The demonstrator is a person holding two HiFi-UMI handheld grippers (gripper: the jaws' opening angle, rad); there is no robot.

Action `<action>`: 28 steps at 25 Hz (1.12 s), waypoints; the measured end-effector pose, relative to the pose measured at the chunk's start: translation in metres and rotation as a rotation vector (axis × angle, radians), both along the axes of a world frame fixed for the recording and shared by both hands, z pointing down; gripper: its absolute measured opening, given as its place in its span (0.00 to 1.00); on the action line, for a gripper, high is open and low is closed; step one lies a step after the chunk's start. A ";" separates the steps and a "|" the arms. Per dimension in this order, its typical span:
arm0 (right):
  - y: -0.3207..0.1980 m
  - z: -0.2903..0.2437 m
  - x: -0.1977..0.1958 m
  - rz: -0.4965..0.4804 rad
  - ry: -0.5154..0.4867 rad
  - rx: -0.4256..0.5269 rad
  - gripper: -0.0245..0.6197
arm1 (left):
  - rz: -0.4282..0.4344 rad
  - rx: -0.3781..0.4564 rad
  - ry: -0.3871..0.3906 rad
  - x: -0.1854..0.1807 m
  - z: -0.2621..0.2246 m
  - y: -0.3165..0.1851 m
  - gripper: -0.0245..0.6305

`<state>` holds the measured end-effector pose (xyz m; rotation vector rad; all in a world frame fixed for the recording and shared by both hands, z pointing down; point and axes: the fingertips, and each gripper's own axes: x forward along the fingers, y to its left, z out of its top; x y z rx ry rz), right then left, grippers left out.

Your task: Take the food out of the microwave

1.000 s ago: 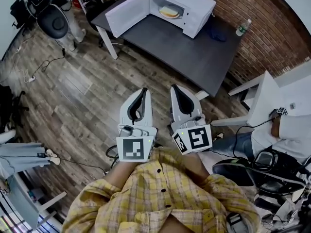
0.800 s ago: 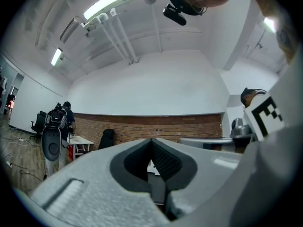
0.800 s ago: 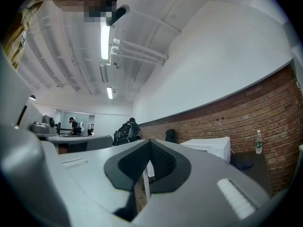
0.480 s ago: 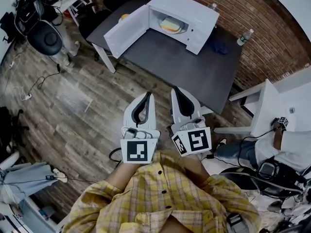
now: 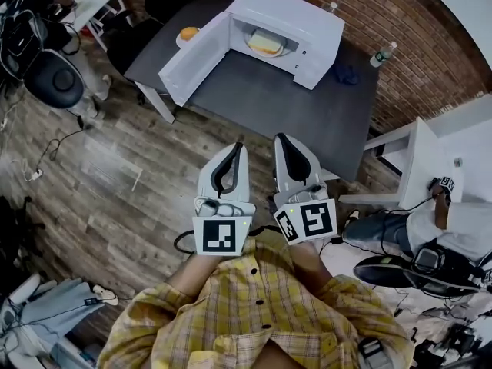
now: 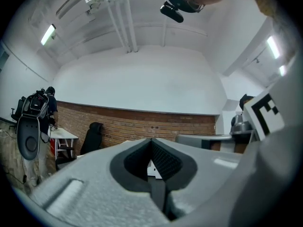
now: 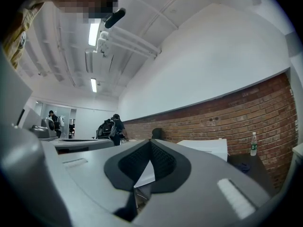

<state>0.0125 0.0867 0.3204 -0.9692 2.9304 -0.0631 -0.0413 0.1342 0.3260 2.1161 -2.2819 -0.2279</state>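
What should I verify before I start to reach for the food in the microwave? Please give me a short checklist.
1. Microwave door open: ok, it is swung wide.
2. Food in sight: ok, a pale yellow piece lies inside the cavity.
3. Left tool free: ok, jaws together with nothing between them.
4. Right tool free: ok, jaws together, nothing held.
5. Jaws ready for a grasp: not ok, both tools are shut.
6. Tools near the microwave: not ok, both are held close to the body, short of the dark table.
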 end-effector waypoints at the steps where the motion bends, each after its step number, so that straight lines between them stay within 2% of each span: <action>1: -0.002 0.000 -0.004 0.007 0.004 0.000 0.04 | 0.006 -0.010 0.009 -0.004 0.003 -0.002 0.04; 11: -0.029 0.013 -0.012 0.069 0.030 -0.021 0.04 | 0.070 -0.021 0.022 -0.013 0.011 -0.035 0.04; 17: -0.059 0.021 -0.010 0.094 -0.003 -0.034 0.04 | 0.088 -0.033 0.012 -0.017 0.018 -0.064 0.04; 22: -0.091 0.021 -0.013 0.105 -0.013 -0.036 0.04 | 0.111 -0.032 -0.049 -0.019 0.014 -0.099 0.04; 28: -0.132 0.022 -0.020 0.106 -0.008 -0.036 0.04 | 0.118 -0.034 -0.050 -0.023 0.013 -0.144 0.04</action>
